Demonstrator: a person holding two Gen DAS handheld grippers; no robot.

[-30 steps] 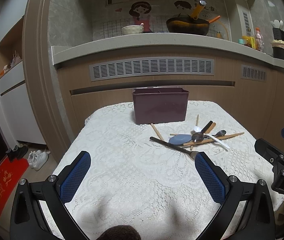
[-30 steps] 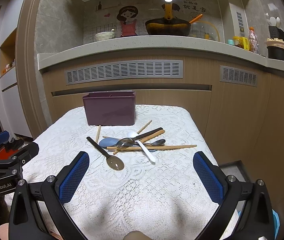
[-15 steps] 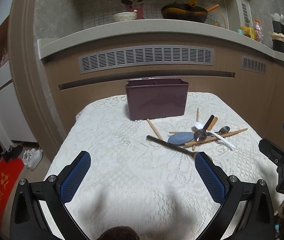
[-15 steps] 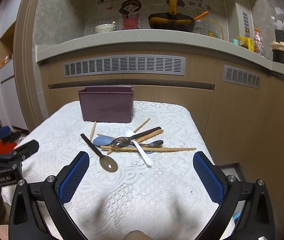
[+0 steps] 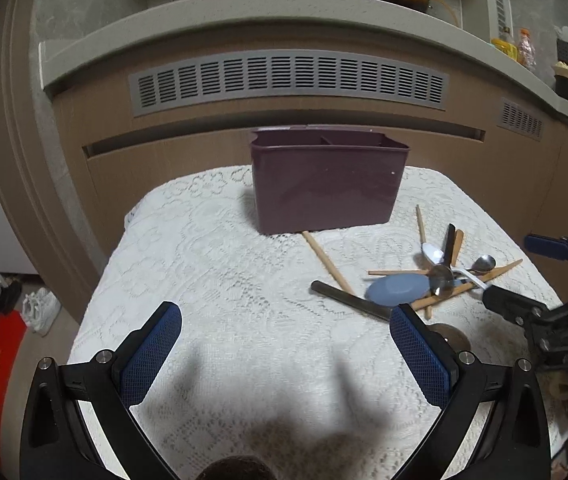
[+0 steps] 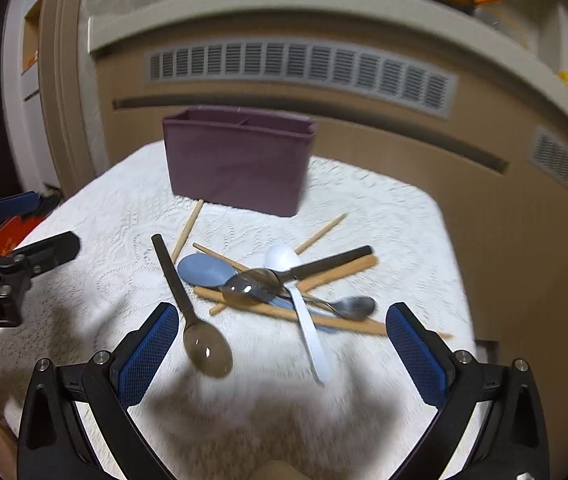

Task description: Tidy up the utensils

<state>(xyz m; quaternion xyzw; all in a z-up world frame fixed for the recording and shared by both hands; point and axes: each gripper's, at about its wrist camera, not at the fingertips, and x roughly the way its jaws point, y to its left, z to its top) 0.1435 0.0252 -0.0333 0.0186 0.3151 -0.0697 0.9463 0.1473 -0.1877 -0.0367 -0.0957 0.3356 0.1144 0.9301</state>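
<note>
- The left gripper [image 5: 286, 348] hangs over a bare stretch of the lace tablecloth [image 5: 219, 264], jaws spread wide and holding nothing; the utensil pile lies off to its right.
- The purple caddy [image 6: 237, 160] stands upright at the far end of the table, a divider visible across its top. Its inside is hidden from both views, so whether anything is in it cannot be told.
- A dark ladle-like spoon [image 6: 187, 304] lies apart at the left edge of the pile, bowl toward the camera.
- The rest is a tangle just in front of the caddy: blue spoon [image 6: 205, 270], metal spoon [image 6: 249, 286], white spoon [image 6: 298, 304] and wooden chopsticks [image 6: 324, 322] crossing over one another.
- The right gripper [image 6: 277, 354] is poised low before the pile, jaws fully apart and empty.
- By the look of it, sorting has not begun: this is the approach to a first pick. The next move calls for singling out one piece, likely the loose dark spoon, without dragging its neighbours.
</note>
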